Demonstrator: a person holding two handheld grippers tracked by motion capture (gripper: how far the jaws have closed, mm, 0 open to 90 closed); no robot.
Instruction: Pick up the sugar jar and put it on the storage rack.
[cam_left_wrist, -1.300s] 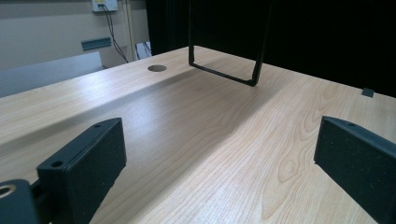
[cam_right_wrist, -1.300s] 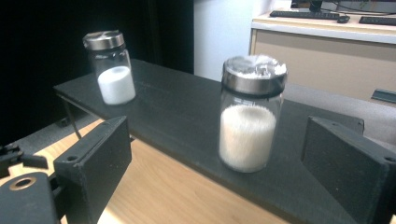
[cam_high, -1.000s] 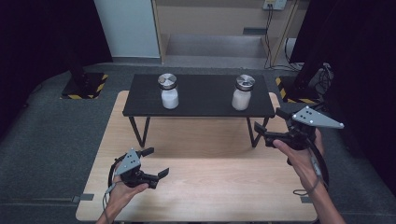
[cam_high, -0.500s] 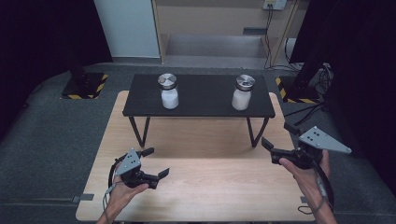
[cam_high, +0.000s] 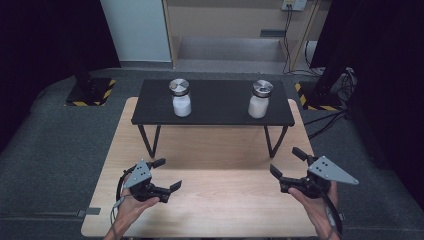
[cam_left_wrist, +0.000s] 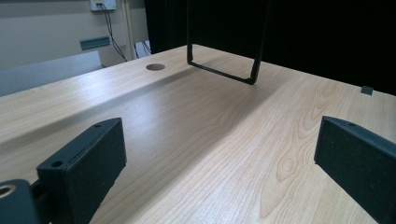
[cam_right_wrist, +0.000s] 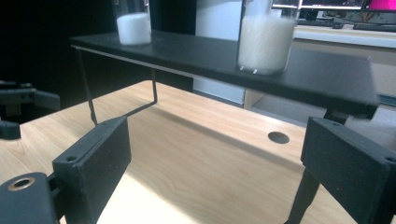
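My right gripper (cam_high: 289, 162) and left gripper (cam_high: 166, 174) sit low in the frame, jaws apart and empty, likely readied for a reach. Two lidded jars, left jar (cam_high: 180, 98) and right jar (cam_high: 260, 99), stand well apart on the black shelf (cam_high: 220, 116) at upper centre, above the wooden table (cam_high: 220, 200).

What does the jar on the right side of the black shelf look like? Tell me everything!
The right jar is clear, glass by the look of it, with a round silvery metal lid. White powder or grains fill most of it. It stands upright on the black shelf, near the right end, apart from the other jar. Nothing else touches it; both claws are far off and open. In the right gripper view it looms close.
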